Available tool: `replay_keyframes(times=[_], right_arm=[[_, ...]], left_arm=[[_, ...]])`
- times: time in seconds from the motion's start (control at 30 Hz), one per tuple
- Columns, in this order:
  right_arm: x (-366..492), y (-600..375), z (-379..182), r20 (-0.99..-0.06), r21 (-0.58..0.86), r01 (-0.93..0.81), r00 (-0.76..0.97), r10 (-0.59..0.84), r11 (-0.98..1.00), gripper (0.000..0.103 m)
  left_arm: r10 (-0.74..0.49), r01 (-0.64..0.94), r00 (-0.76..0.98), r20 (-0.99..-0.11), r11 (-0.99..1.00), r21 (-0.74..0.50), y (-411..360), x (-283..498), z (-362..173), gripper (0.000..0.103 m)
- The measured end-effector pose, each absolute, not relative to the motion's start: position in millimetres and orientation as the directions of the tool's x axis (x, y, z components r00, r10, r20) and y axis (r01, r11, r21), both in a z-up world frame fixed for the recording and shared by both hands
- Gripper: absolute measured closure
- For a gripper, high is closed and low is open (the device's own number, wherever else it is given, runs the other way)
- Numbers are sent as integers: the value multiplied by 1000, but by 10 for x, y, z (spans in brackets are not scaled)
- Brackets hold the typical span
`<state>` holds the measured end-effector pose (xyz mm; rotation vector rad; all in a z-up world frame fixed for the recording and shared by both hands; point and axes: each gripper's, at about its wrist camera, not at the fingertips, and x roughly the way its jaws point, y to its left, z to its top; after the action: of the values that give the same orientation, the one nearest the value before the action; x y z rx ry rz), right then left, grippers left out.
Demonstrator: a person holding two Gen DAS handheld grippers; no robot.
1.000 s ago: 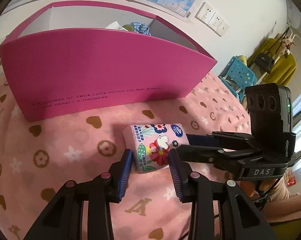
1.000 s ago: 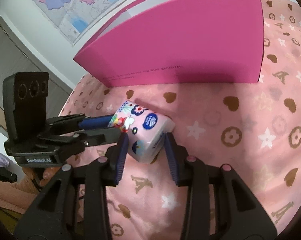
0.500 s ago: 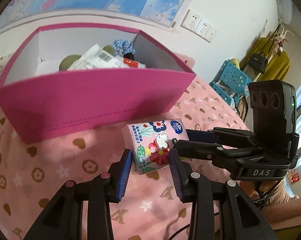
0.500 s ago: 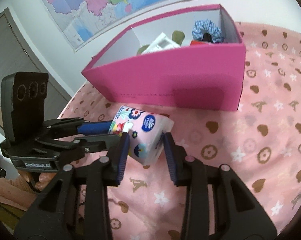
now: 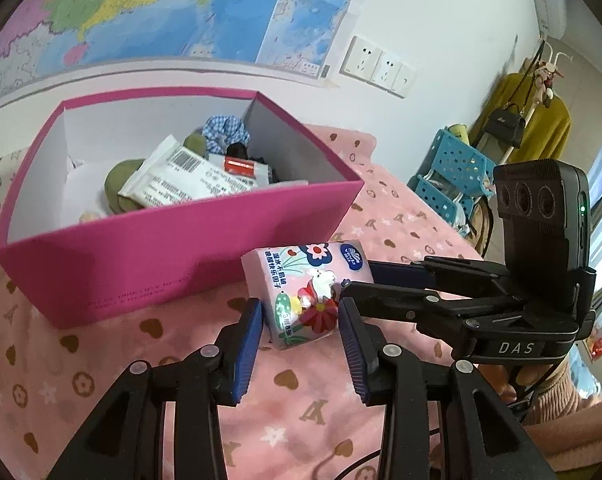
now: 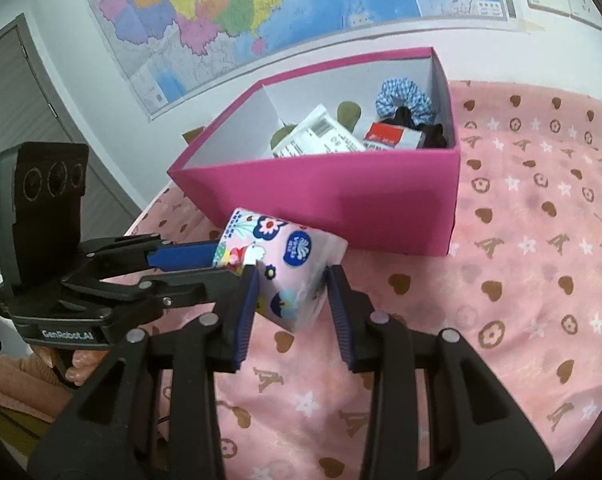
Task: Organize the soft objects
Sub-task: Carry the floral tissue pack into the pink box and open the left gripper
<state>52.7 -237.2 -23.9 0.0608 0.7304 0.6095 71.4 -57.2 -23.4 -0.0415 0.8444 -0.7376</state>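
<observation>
Right now I am holding the tissue pack point(image 5: 307, 290) in the air, just in front of the pink box point(image 5: 173, 256) and above the pink blanket point(image 6: 521, 300). My right gripper point(image 6: 291, 296) is pinching its end between both blue pads. My left gripper point(image 5: 299, 338) is sitting spread around the other end, a gap showing beside its left pad. A blue checked scrunchie point(image 6: 405, 98) and a white packet point(image 5: 181, 178) are lying inside the box.
</observation>
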Motion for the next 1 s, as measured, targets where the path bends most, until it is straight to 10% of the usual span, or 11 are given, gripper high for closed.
replay_keyframes(times=[1.0], right_arm=[[717,-2428,254,-521,203,-512,665,535,835,65]], left_arm=[[-635,604,516,-574,746,-281,-733,968,179,61]])
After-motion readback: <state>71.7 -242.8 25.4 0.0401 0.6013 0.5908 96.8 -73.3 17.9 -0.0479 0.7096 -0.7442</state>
